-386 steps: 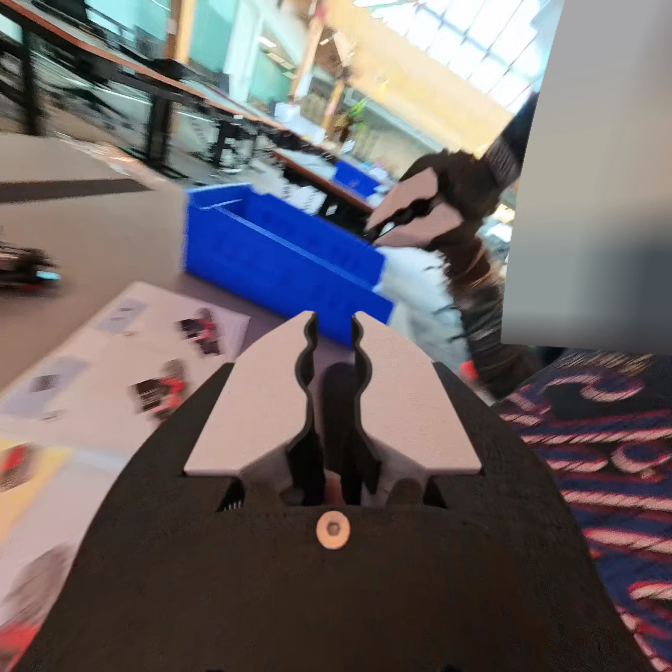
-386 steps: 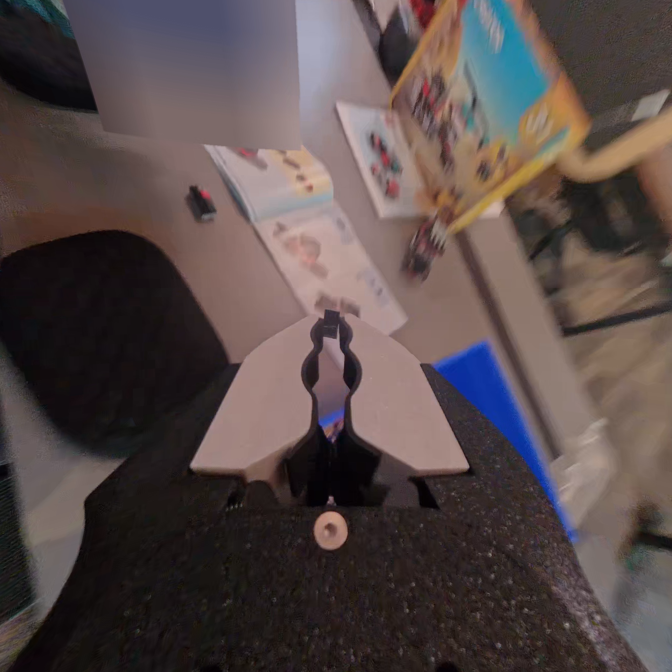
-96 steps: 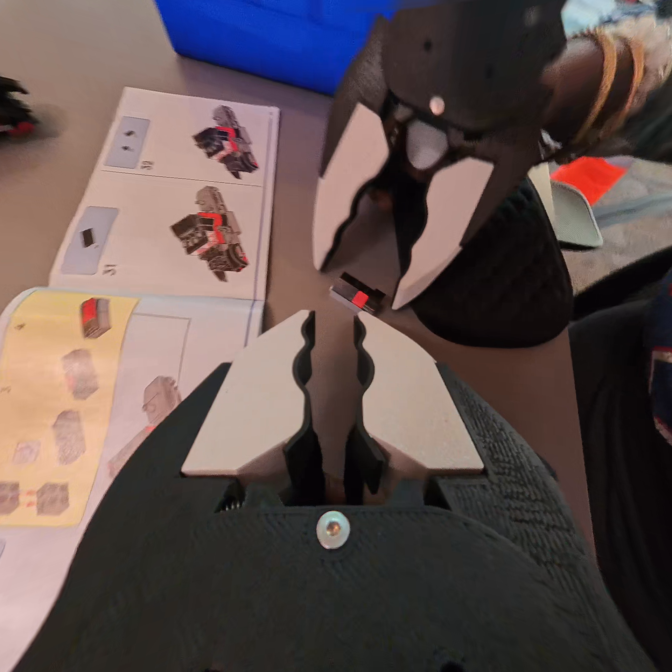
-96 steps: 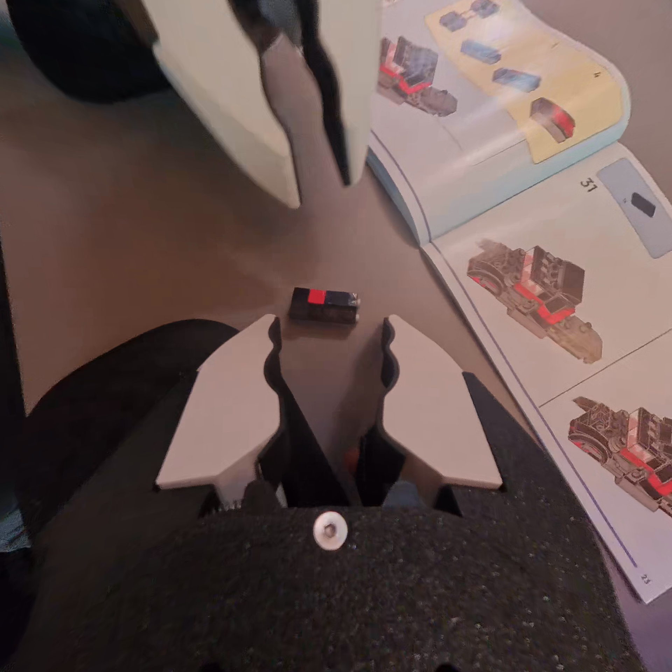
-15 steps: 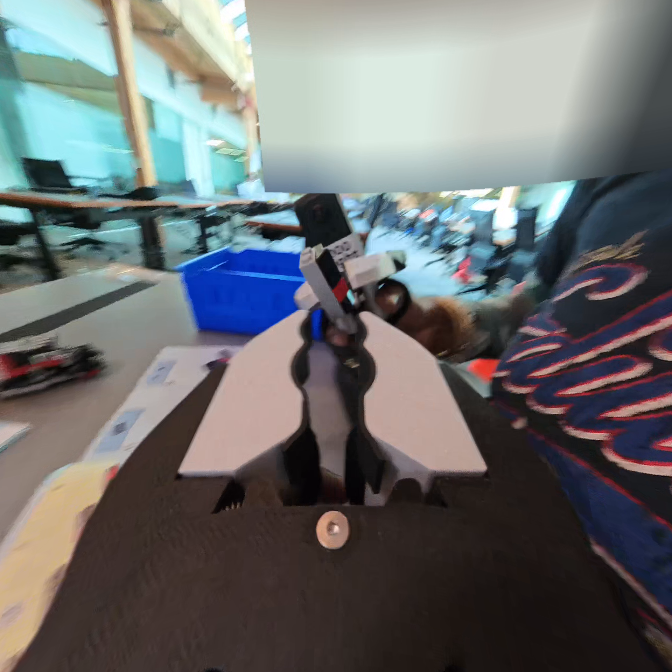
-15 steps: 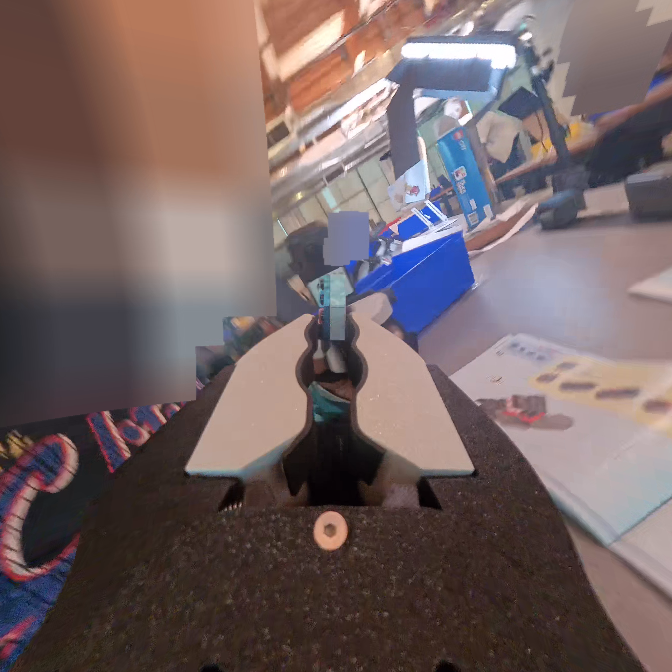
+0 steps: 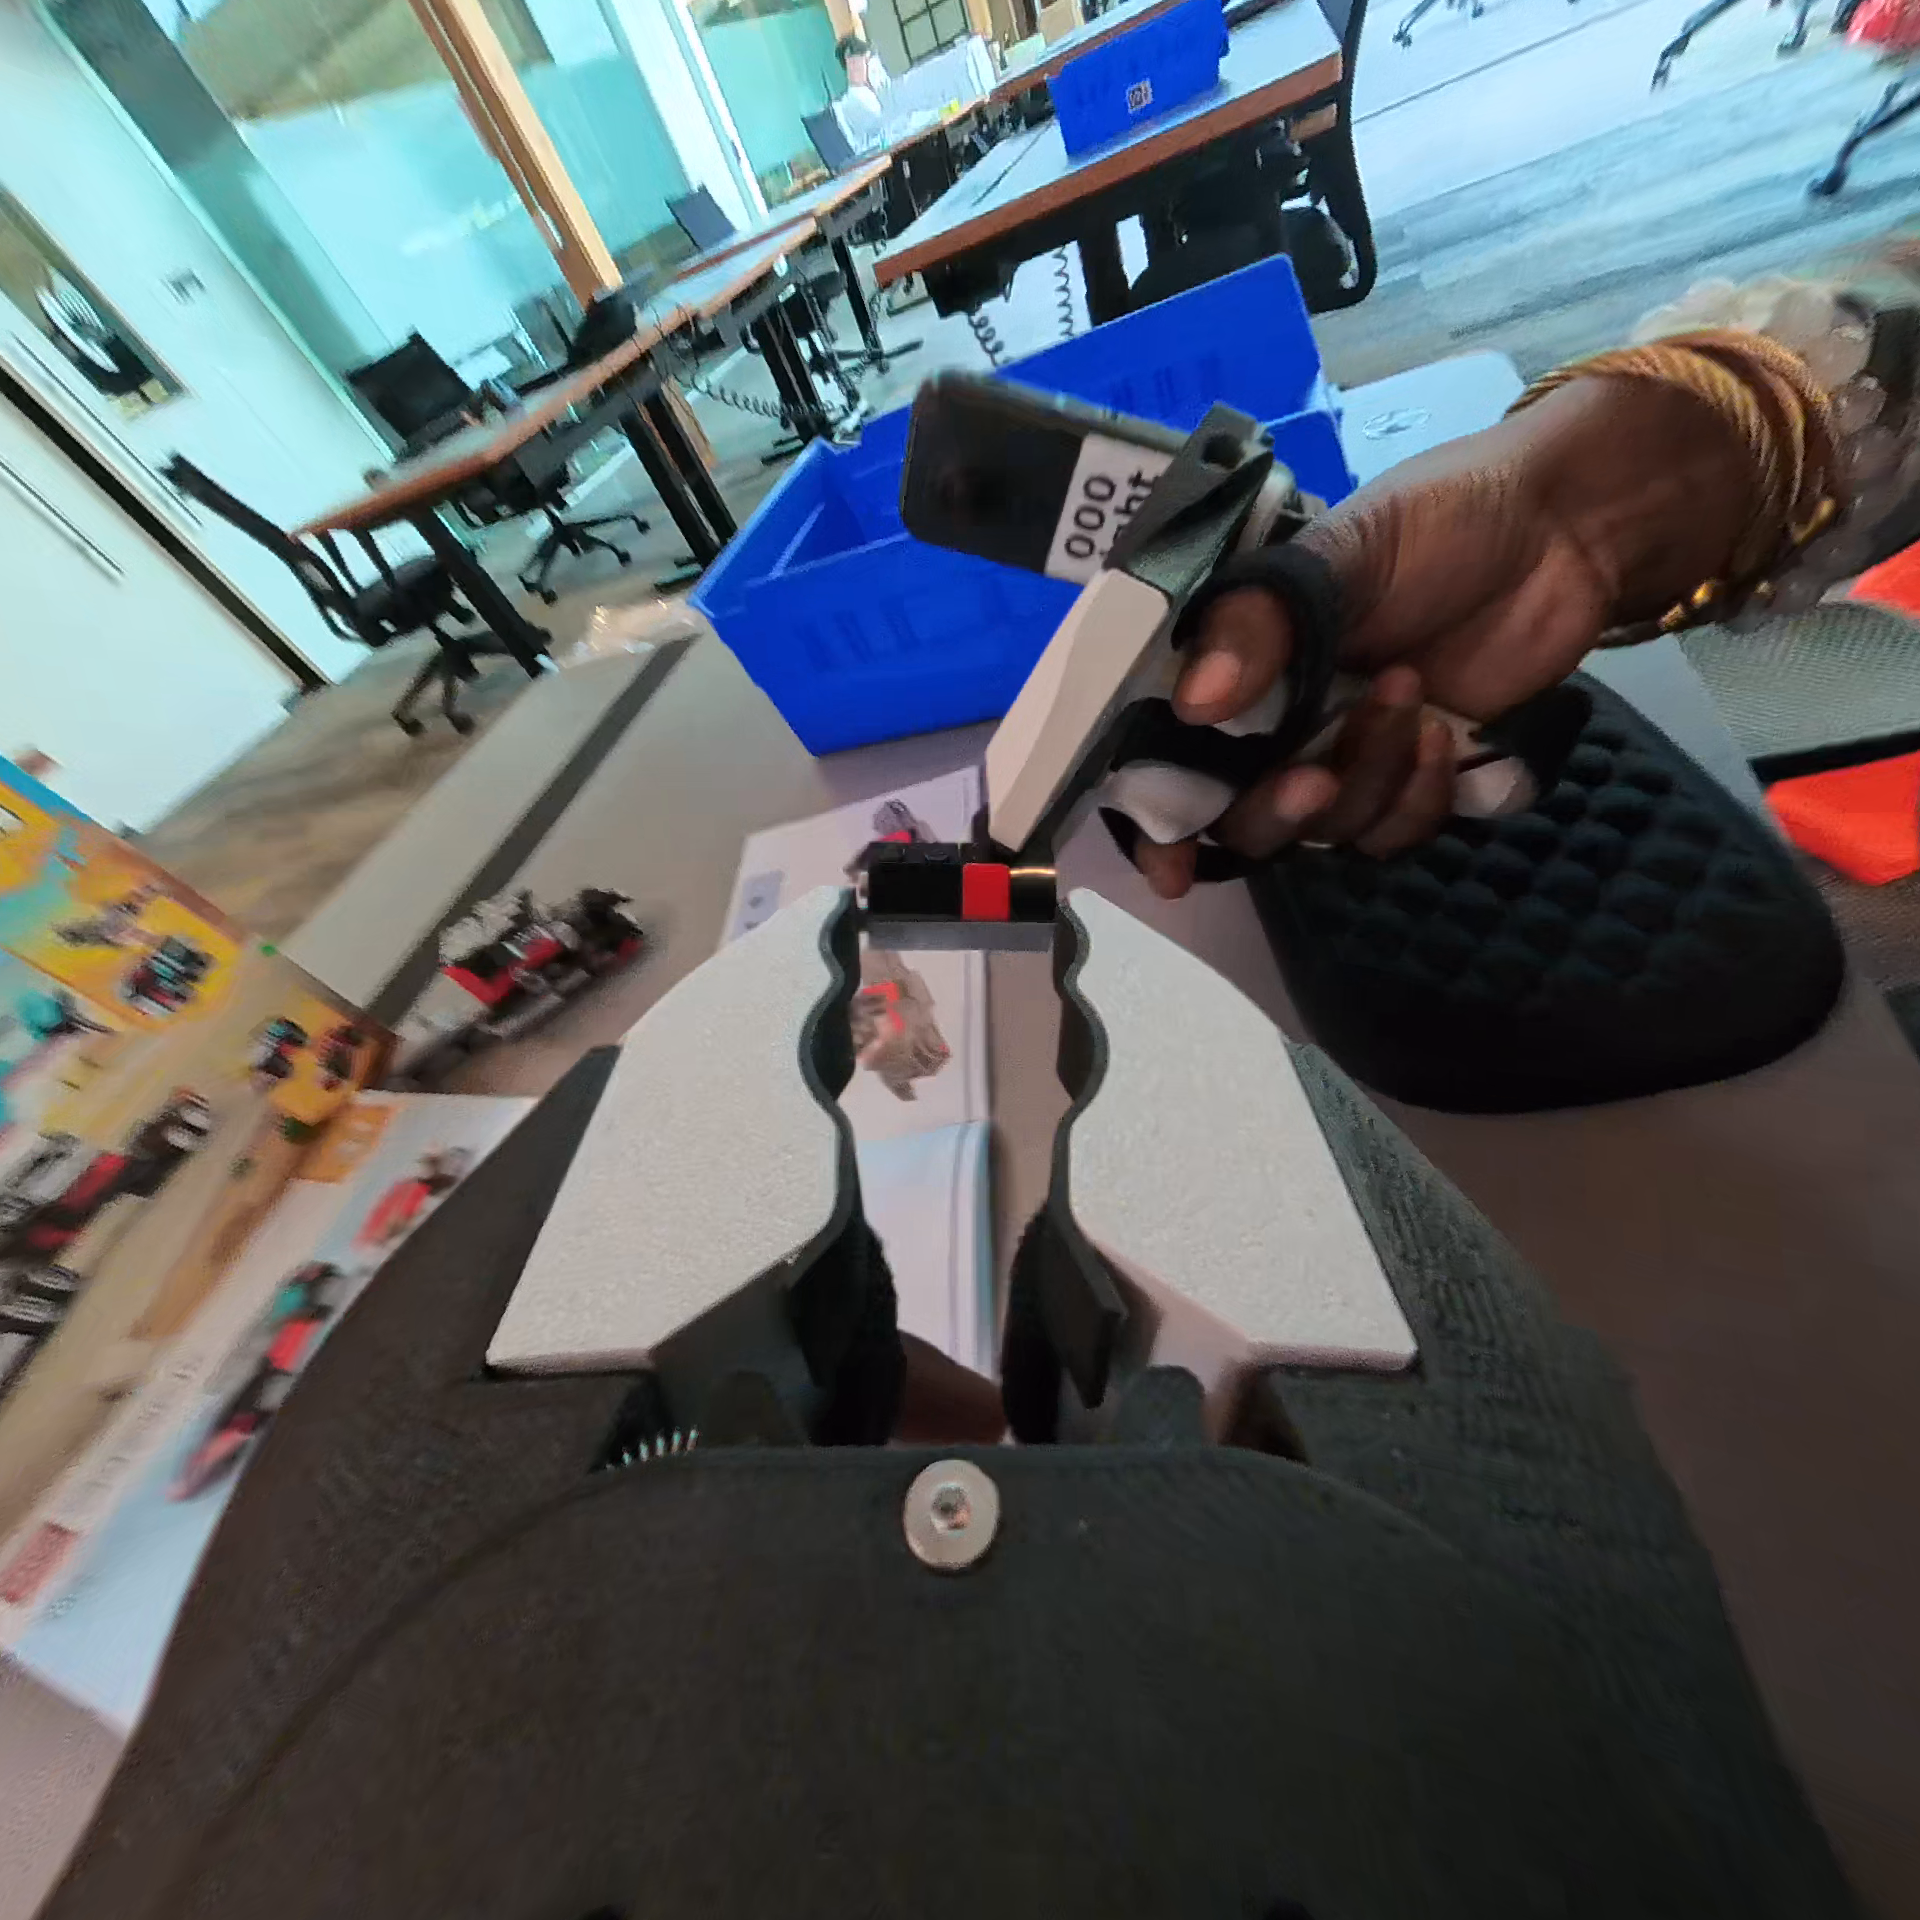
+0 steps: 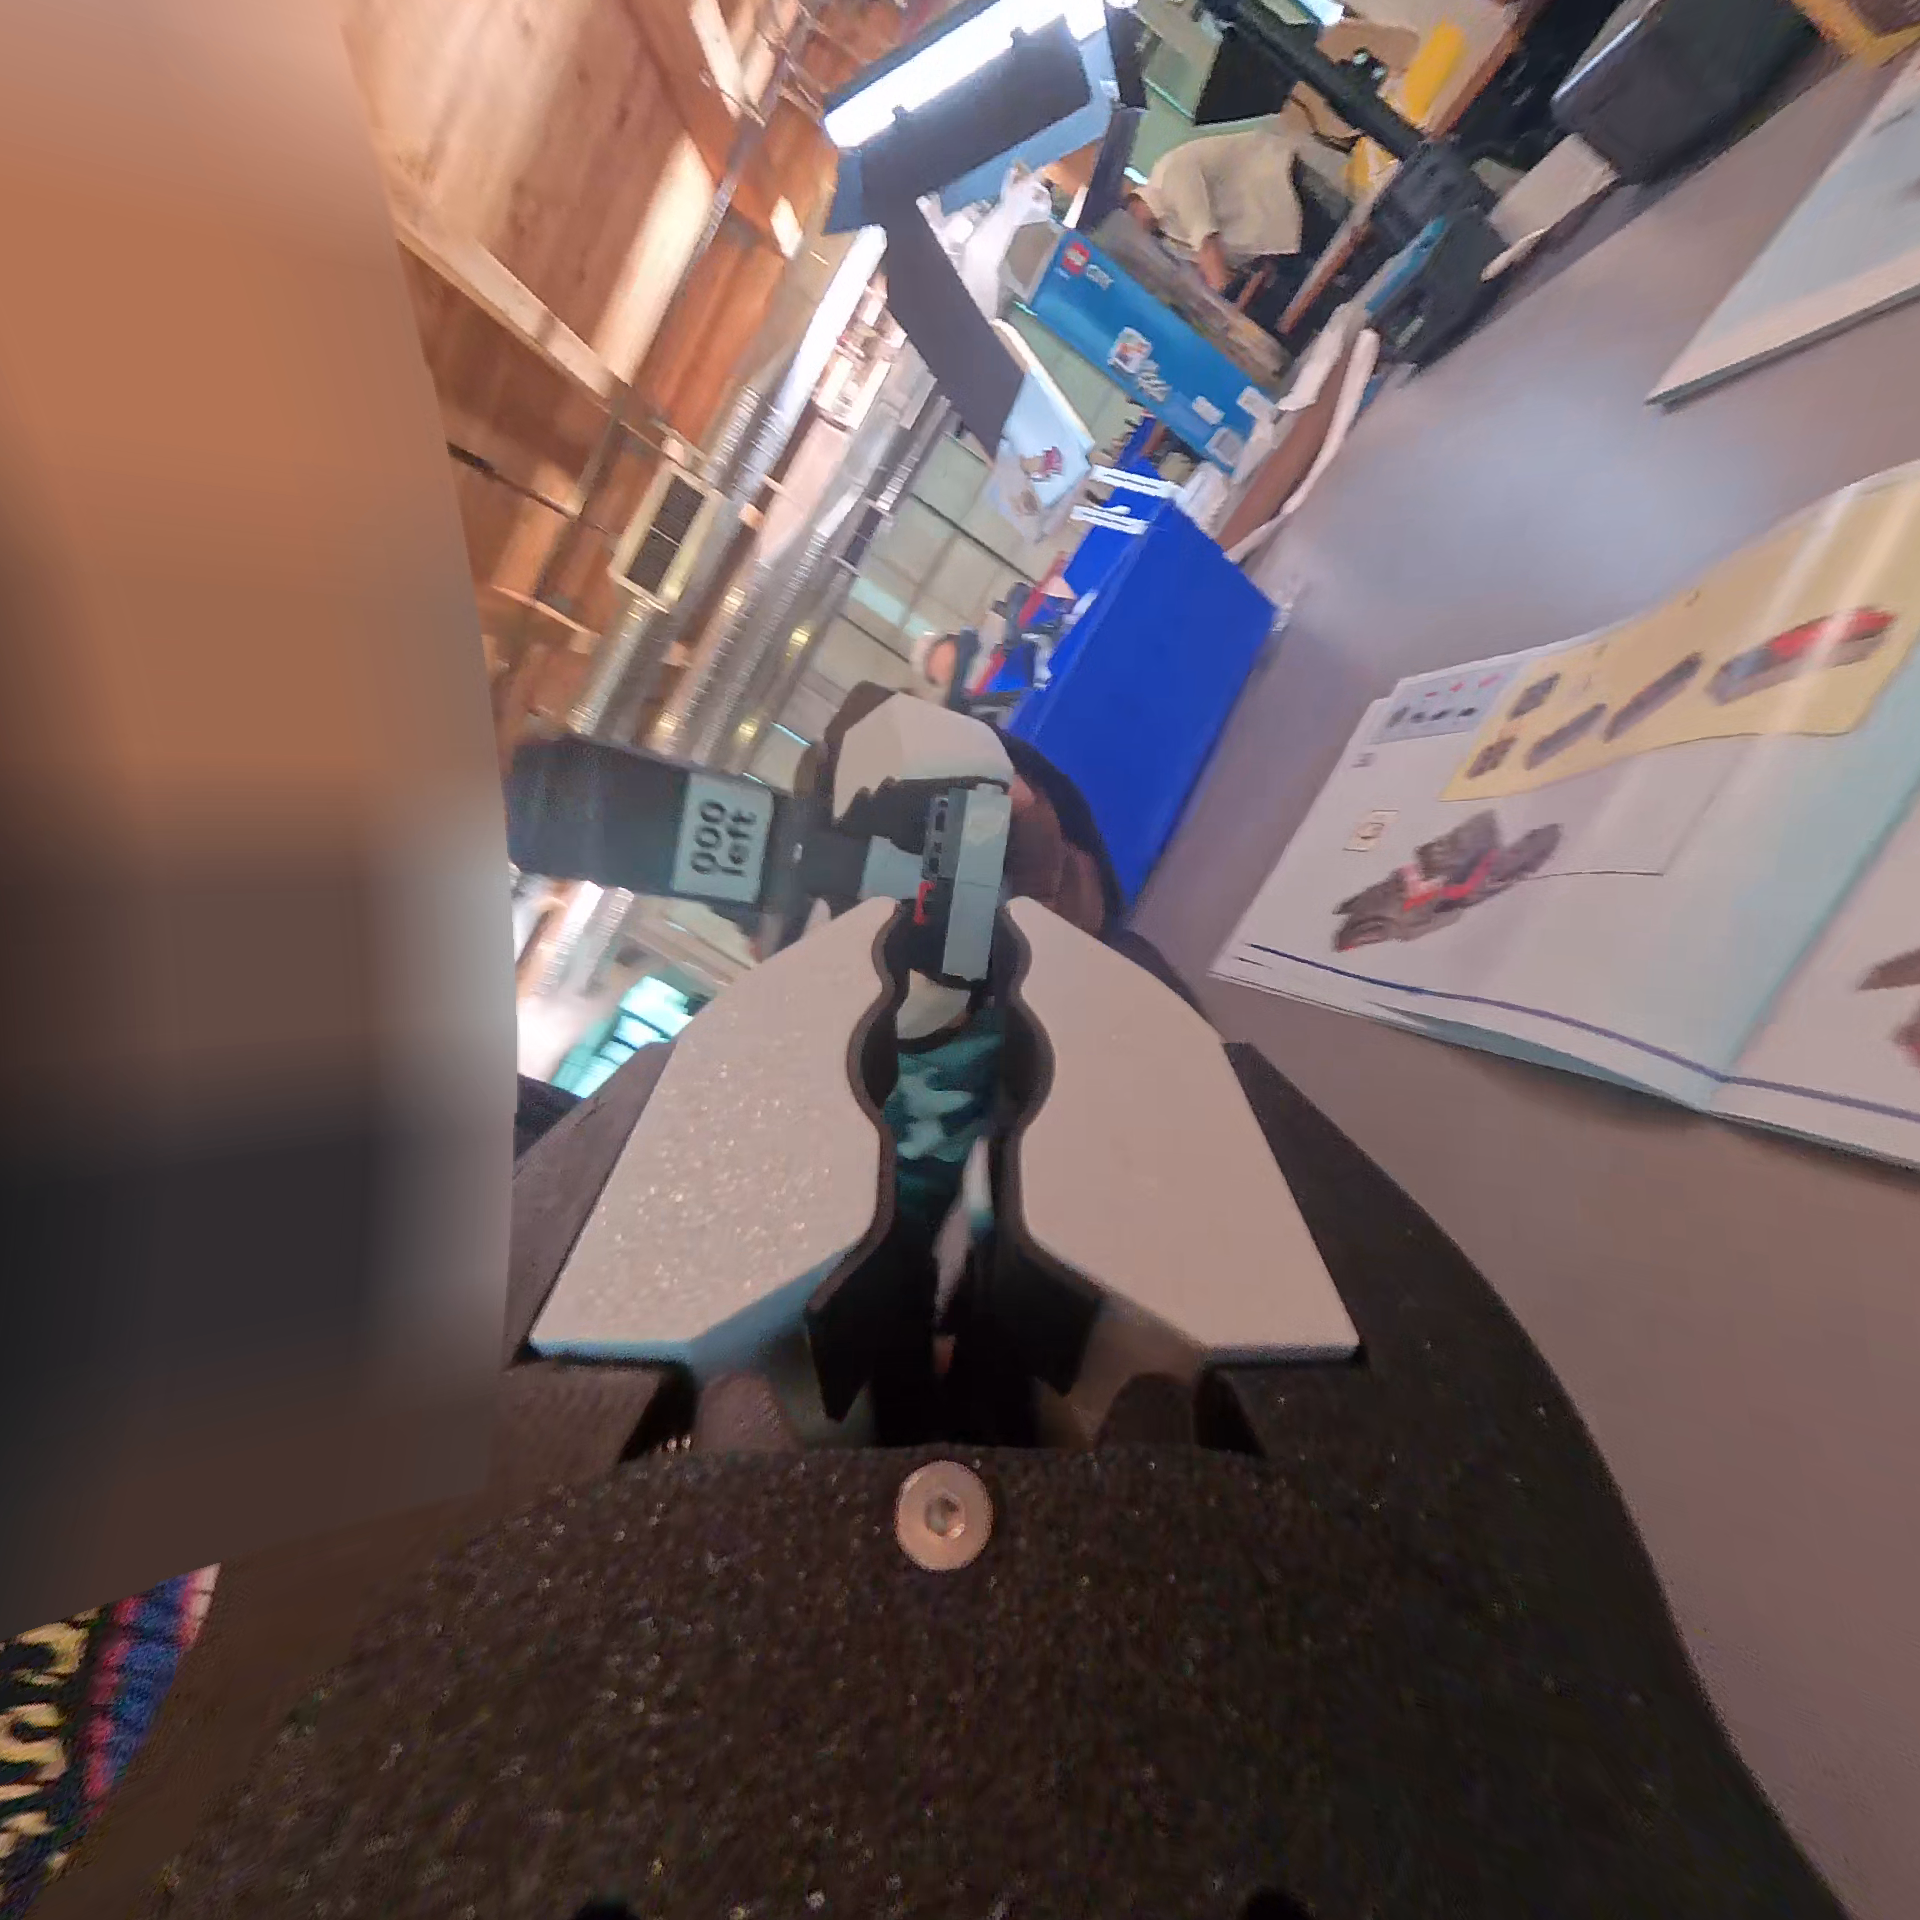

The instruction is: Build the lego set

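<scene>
A small black and red lego piece (image 7: 961, 896) is held up above the table (image 7: 1558, 1195), gripped at both ends by the left tongs (image 7: 958, 912) and pinched by the right tongs (image 8: 951, 920).

A: lego piece (image 7: 961, 894) black with a red square, grey underneath; left hand-held gripper (image 7: 958, 914) light grey fingers on a black body

B: right hand-held gripper (image 8: 948, 914) same colours. bin (image 7: 883, 634) blue, desk (image 7: 1558, 1195) grey-brown, cushion (image 7: 1558, 914) black with a dimple pattern

A: booklet (image 8: 1558, 904) pale blue pages with a yellow panel, box (image 7: 114, 935) yellow and teal, sleeve (image 8: 62, 1704) dark with a red-blue-cream pattern
</scene>
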The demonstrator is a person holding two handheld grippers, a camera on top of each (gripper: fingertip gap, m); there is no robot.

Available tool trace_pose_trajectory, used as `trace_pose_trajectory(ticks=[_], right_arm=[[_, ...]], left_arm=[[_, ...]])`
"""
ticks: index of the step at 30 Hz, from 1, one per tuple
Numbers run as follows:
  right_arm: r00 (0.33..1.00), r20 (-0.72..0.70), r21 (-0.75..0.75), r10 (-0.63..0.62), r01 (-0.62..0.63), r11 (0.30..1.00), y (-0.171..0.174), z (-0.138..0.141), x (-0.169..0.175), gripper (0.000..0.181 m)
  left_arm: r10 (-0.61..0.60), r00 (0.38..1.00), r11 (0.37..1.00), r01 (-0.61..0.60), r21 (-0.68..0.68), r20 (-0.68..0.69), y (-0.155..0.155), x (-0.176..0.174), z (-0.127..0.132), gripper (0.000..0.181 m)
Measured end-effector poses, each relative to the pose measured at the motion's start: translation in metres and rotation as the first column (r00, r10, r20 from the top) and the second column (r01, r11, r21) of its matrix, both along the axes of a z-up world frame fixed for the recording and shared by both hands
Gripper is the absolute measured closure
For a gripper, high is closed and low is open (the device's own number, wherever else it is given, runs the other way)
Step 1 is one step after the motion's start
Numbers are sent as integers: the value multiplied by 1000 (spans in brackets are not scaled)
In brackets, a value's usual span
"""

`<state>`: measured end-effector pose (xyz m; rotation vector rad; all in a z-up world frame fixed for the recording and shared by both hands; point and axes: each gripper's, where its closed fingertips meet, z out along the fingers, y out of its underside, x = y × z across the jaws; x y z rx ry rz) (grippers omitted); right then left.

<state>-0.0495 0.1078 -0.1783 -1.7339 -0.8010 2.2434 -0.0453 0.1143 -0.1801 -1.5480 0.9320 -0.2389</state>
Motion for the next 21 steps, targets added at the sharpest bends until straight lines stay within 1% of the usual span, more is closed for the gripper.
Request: trace_pose_trajectory(ticks=[1, 2, 3, 4, 6, 8, 10, 12, 13, 15, 18, 21], right_arm=[[999, 33, 67, -19, 17, 998, 2, -5, 2, 161], [996, 77, 145, -44, 33, 989, 6, -11, 4, 144], [991, 113, 226, -70, 43, 973, 9, -16, 8, 134], [986, 132, 304, -98, 54, 951, 13, -18, 14, 131], [977, 150, 449, -153, 71, 891, 22, -18, 25, 129], [977, 142, 568, -159, 51, 821, 23, -13, 35, 136], [976, 167, 665, -138, -8, 746, 20, -12, 44, 138], [965, 201, 751, -169, -41, 659, 23, -14, 51, 139], [964, 204, 785, -171, -57, 616, 23, -14, 54, 140], [964, 208, 829, -165, -84, 553, 22, -12, 60, 141], [967, 196, 860, -163, -90, 503, 26, -2, 72, 141], [969, 148, 884, -199, -39, 467, 37, 14, 87, 143]], left_arm=[[0, 999, 999, 2, -44, 35, 0, 1, -5, 146], [-6, 997, 995, 13, -100, 74, 0, 3, -13, 146], [-15, 994, 987, 33, -160, 108, -1, 6, -21, 146], [-35, 991, 976, 62, -210, 133, -3, 9, -31, 146], [-87, 987, 945, 124, -302, 136, -8, 16, -51, 146], [-141, 986, 908, 165, -386, 91, -12, 22, -71, 146], [-198, 980, 885, 191, -425, 29, -16, 29, -85, 146], [-246, 969, 866, 212, -452, -18, -19, 37, -95, 145], [-259, 965, 860, 217, -461, -29, -20, 40, -98, 145], [-277, 960, 844, 226, -486, -33, -22, 43, -104, 146], [-272, 961, 834, 208, -511, -53, -22, 40, -110, 146], [-266, 961, 822, 182, -540, -80, -22, 36, -117, 145]])
